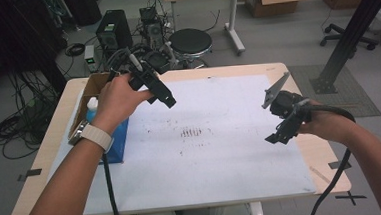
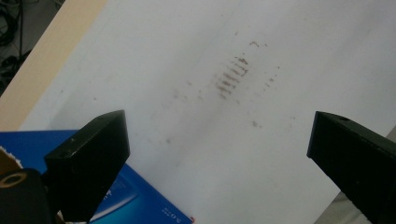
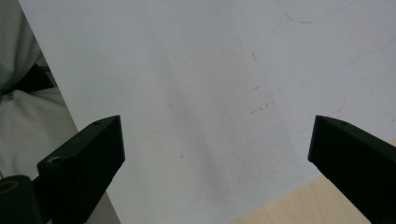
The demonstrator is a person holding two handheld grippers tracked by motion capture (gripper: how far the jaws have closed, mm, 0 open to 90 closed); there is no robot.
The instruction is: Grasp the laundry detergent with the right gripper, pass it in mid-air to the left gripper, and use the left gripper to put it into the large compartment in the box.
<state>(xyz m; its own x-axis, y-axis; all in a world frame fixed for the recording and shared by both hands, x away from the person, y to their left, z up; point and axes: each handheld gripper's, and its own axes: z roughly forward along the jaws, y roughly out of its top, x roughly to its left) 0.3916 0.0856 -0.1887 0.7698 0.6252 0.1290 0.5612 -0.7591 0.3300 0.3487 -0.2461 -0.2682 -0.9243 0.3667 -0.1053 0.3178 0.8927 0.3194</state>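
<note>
Both hands hold a black gripper above a white sheet [image 1: 216,151] that covers most of the wooden table [image 1: 59,120]. My left gripper [image 1: 168,100] hangs over the sheet's back left part, near a blue box [image 1: 116,142]. In the left gripper view its jaws stand wide apart around nothing, over the sheet [image 2: 187,70] with brown smudges [image 2: 231,74]; the blue box [image 2: 126,198] shows at the bottom. My right gripper [image 1: 276,138] hovers at the right side of the sheet. Its jaws are also wide apart and empty above the sheet [image 3: 201,93].
A cardboard box [image 1: 91,88] with a white bottle [image 1: 92,104] stands at the table's left edge beside the blue box. A cluster of brown smudges [image 1: 191,133] marks the sheet's middle. Behind the table are a black stool [image 1: 190,41], a computer tower [image 1: 112,31] and cables.
</note>
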